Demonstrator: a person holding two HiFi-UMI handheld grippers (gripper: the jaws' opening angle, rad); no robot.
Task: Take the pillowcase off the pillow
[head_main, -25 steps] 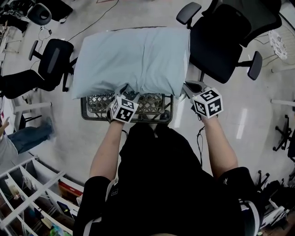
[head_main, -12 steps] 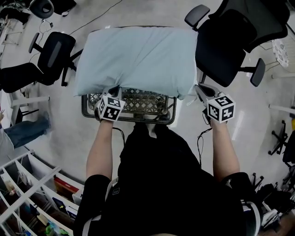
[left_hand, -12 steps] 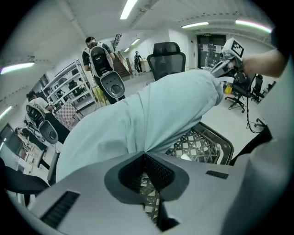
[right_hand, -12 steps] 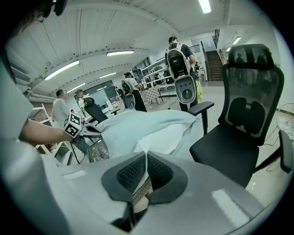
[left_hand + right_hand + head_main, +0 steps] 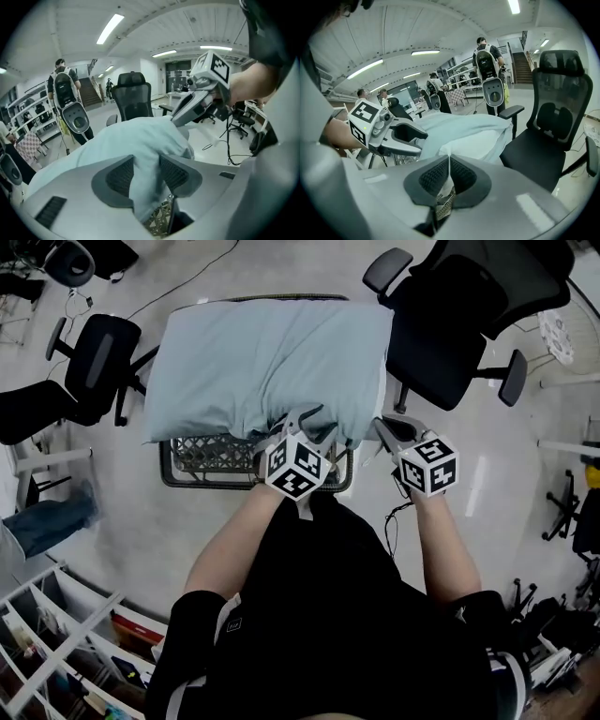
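Note:
A pillow in a light blue pillowcase (image 5: 272,362) lies across a wire basket (image 5: 202,454). My left gripper (image 5: 307,423) is at the pillow's near edge, right of the middle. In the left gripper view a thick fold of the blue pillowcase (image 5: 140,140) fills the gap of the left gripper (image 5: 146,176) and touches both pads while the jaws are opening. My right gripper (image 5: 380,425) is at the near right corner, at the case's open end. The right gripper (image 5: 448,176) is shut on a thin white edge of the inner pillow (image 5: 480,140).
A black office chair (image 5: 450,324) stands close against the pillow's right end, and a second chair (image 5: 98,362) is at the left. White shelving (image 5: 56,634) is at the lower left. People with backpack rigs (image 5: 487,70) stand farther off.
My left gripper has moved from the pillow's near left part rightward, close to the right gripper, and now has a thicker fold of case between its jaws. The right gripper has kept its hold at the corner.

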